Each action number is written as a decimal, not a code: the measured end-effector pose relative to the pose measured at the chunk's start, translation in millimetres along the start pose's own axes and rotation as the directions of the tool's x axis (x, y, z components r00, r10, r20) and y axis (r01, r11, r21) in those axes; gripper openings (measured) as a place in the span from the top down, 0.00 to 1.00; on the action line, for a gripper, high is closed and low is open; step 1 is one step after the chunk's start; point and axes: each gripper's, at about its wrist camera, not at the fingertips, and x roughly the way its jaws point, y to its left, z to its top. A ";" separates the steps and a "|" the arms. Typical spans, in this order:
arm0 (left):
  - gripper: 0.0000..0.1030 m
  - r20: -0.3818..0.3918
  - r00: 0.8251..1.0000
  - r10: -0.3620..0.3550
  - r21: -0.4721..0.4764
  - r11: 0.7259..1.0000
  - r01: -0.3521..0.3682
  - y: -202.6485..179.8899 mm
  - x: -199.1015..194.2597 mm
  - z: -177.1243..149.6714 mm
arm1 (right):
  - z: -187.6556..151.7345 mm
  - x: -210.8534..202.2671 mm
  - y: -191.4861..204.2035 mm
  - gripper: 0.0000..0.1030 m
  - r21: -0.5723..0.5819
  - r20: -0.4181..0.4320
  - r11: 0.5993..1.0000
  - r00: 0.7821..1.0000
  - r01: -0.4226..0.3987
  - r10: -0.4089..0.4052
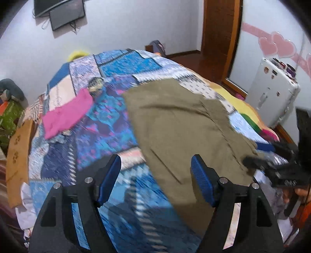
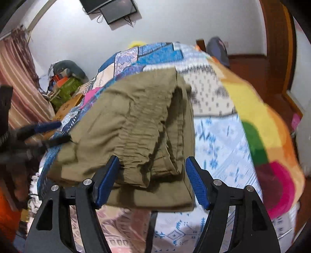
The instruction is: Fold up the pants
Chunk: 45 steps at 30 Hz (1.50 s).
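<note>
Olive pants (image 1: 180, 124) lie on a patchwork bedspread (image 1: 108, 124), their legs stacked lengthwise. My left gripper (image 1: 156, 158) hovers open over their left edge; its right pad is above the cloth, its left pad above the bedspread, and nothing is pinched. In the right wrist view the gathered waist end of the pants (image 2: 140, 124) lies between the blue pads of my right gripper (image 2: 152, 158), which stand apart from the cloth, so that gripper is open. Each gripper shows blurred in the other's view: the right gripper (image 1: 262, 154) at the pants' right edge, the left gripper (image 2: 62, 131) at their left edge.
A pink cloth (image 1: 66, 114) lies on the bed's left part, beside a brown cardboard box (image 1: 17, 155). A white suitcase (image 1: 272, 91) stands right of the bed, near a wooden door (image 1: 219, 29). A rainbow blanket (image 2: 258, 124) drapes the right edge. Screens (image 1: 64, 13) hang on the wall.
</note>
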 end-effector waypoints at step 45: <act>0.95 -0.111 0.987 0.113 -0.163 0.978 -0.130 77.0 54.1 -8.3 | 40.2 -17.5 0.5 0.32 -0.109 0.045 0.991 0.996 0.080 -0.075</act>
